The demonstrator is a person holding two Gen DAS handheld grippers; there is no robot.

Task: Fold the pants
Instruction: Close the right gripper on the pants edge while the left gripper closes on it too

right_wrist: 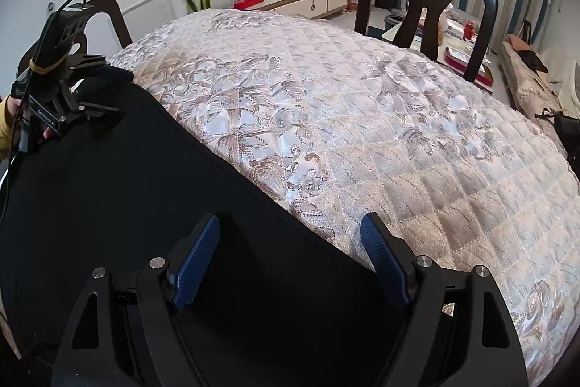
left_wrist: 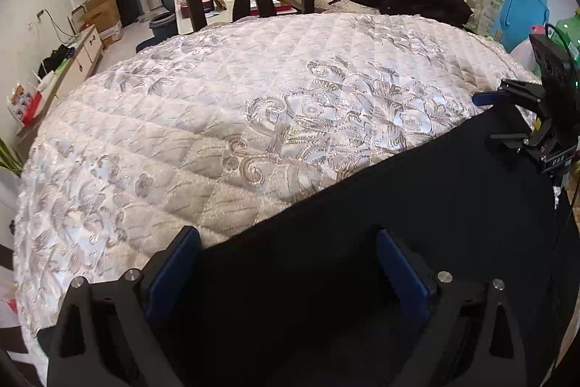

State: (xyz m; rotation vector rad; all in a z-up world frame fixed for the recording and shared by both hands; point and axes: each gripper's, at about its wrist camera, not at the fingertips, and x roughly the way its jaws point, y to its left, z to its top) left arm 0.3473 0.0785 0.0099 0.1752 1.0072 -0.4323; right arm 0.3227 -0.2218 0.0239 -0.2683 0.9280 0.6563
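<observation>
Both our left gripper (left_wrist: 290, 263) and right gripper (right_wrist: 291, 256) stand released over the black pants (left_wrist: 417, 205), which lie flat along the near edge of the quilted table cover (left_wrist: 253, 89), so we judge further folds remain.

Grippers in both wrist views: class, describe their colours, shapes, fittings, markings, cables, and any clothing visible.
Each gripper, left gripper and right gripper, has black angular arms with triangular cut-outs, silver round pins and textured blue pads. Small white lettering marks the black body, a yellow band wraps it, and black cables trail. A yellow sleeve shows.
</observation>
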